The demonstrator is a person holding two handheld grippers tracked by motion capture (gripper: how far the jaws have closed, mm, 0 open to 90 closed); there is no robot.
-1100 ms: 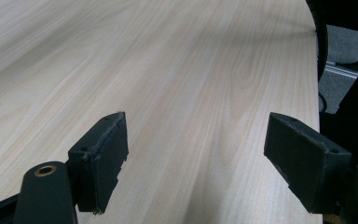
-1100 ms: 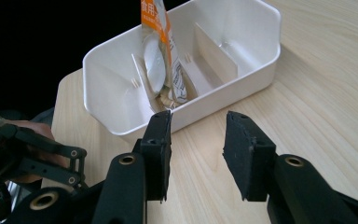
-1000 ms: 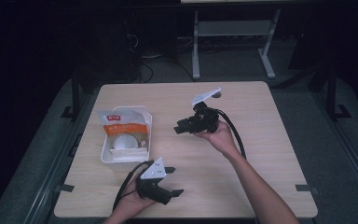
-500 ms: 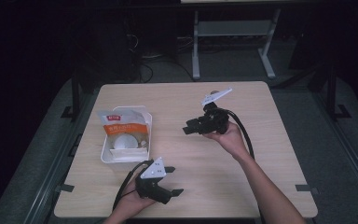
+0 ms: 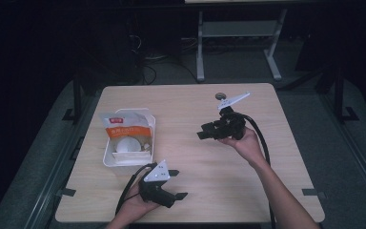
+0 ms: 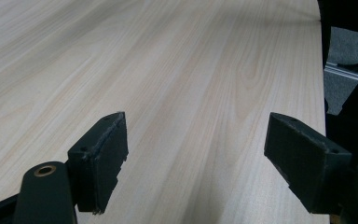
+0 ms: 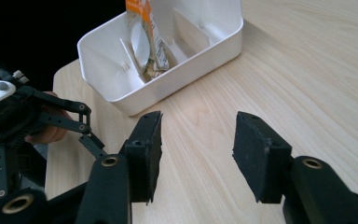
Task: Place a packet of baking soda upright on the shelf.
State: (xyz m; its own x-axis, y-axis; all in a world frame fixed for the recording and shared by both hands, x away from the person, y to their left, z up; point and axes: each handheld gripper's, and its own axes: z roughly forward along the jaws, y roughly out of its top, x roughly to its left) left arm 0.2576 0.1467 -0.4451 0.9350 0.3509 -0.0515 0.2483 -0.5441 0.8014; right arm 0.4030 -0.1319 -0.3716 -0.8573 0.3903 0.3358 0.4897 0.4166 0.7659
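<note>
Your right gripper [image 5: 201, 135] is drawing rightward off the tray [image 5: 108, 160], jaws just been opening, empty. The tray is lying well left; packet [image 5: 124, 129] inside, print unreadable. Left gripper [image 5: 177, 183]: wide, empty.

- Pale wood-grain table [image 5: 219, 157], rounded corners, standing on a dark floor [image 5: 343, 157].
- White tray [image 5: 110, 155] sits directly on it, toward the left edge.
- A packet [image 5: 126, 128] lies in the tray, not on the wood.
</note>
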